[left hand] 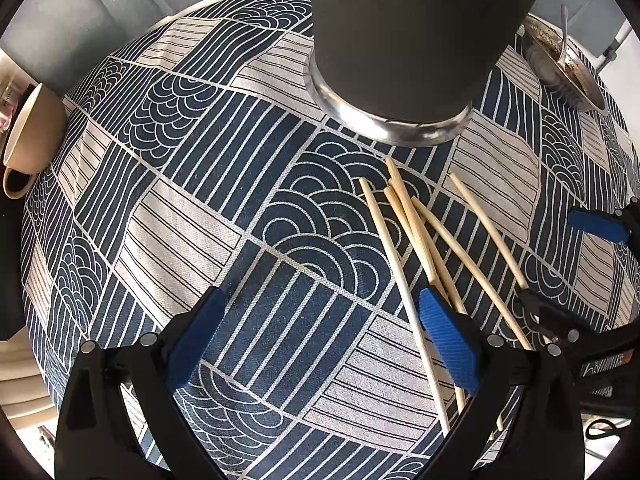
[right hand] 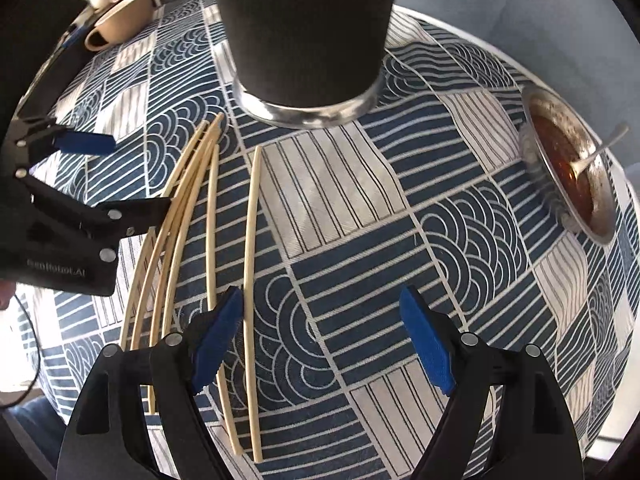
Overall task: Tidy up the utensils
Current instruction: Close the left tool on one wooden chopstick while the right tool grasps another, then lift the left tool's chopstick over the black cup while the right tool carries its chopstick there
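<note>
Though loosely fanned on patterned cloth, pale slender wooden chopsticks (right hand: pixel 252 264).

Your tabletop (left hand: pixel 280 184), under a blue-and-white patterned cloth, carries loose chopsticks (left hand: pixel 424 240), a dark cylindrical holder (left hand: pixel 408 40), a beige cup (left hand: pixel 32 132) and a dirty bowl (right hand: pixel 572 168).
</note>
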